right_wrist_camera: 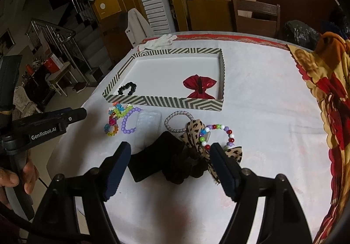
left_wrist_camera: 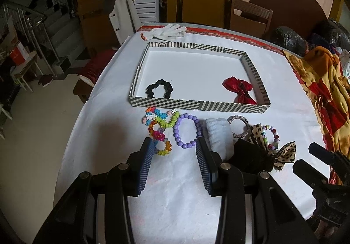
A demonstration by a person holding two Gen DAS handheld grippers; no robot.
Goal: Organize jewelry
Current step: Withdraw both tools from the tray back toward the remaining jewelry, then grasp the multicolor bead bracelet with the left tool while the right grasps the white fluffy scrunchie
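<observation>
The left tongs (left_wrist_camera: 175,145) hang with jaws apart above the white-covered bench (left_wrist_camera: 175,189), framing a purple round-bead bracelet (left_wrist_camera: 186,130) without touching it. The right tongs (right_wrist_camera: 168,152) are likewise spread wide and empty, over a black velvet pouch (right_wrist_camera: 156,159) and a dark brown scrunchie (right_wrist_camera: 186,167) (a leopard-print ribbon bow (right_wrist_camera: 196,132) lies just beside them). Beyond the row of loose pieces sits a shallow striped cardboard tray (left_wrist_camera: 196,107), holding a black scrunchie (left_wrist_camera: 159,88) near its left corner and a red satin bow (left_wrist_camera: 239,88) at its right.
</observation>
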